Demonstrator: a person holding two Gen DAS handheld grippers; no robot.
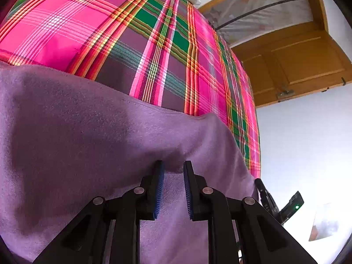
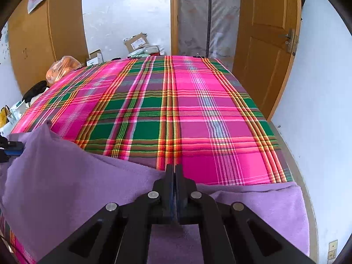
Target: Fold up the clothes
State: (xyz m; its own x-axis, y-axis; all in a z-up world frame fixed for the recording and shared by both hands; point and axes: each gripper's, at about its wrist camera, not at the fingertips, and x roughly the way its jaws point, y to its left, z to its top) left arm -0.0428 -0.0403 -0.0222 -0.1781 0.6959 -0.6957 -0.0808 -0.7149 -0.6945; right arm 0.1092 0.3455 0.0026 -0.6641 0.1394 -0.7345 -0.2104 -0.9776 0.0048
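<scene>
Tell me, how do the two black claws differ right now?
The left gripper has its blue-padded fingers apart, with a fold of the purple cloth bunched at their tips; the right gripper has its fingers pressed together, with the cloth's edge running into them. The left one points across the plaid bedsheet at a slant; the right one faces straight down its length. Both are black with blue pads and work the same cloth.

Right tool (image 2: pixel 175 171) closed, pinching purple cloth (image 2: pixel 66 176) over plaid bedspread (image 2: pixel 176 114).
</scene>
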